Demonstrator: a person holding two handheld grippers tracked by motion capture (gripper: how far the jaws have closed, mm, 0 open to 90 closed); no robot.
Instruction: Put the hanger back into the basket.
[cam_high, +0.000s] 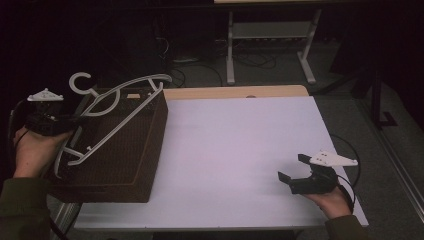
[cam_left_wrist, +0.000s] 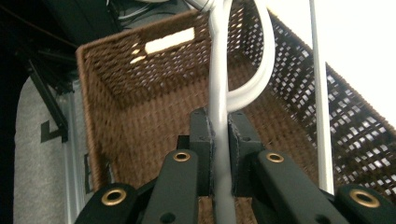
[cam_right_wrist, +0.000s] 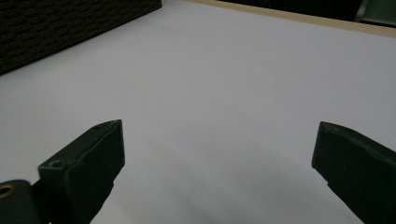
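Hanger (cam_high: 120, 107) clamped in left gripper (cam_left_wrist: 218, 140) over basket (cam_high: 145, 165); right gripper (cam_high: 292, 172) rests spread wide.

In the left gripper view the white hanger (cam_left_wrist: 218, 88) runs off the top edge, its hook unseen, while the brown basket (cam_left_wrist: 140, 107) is cut off at right and bottom.

Left gripper (cam_high: 75, 122), held in the left hand (cam_high: 31, 150), is clamped tight. Right gripper (cam_high: 292, 172) rests level, jaws wide apart.
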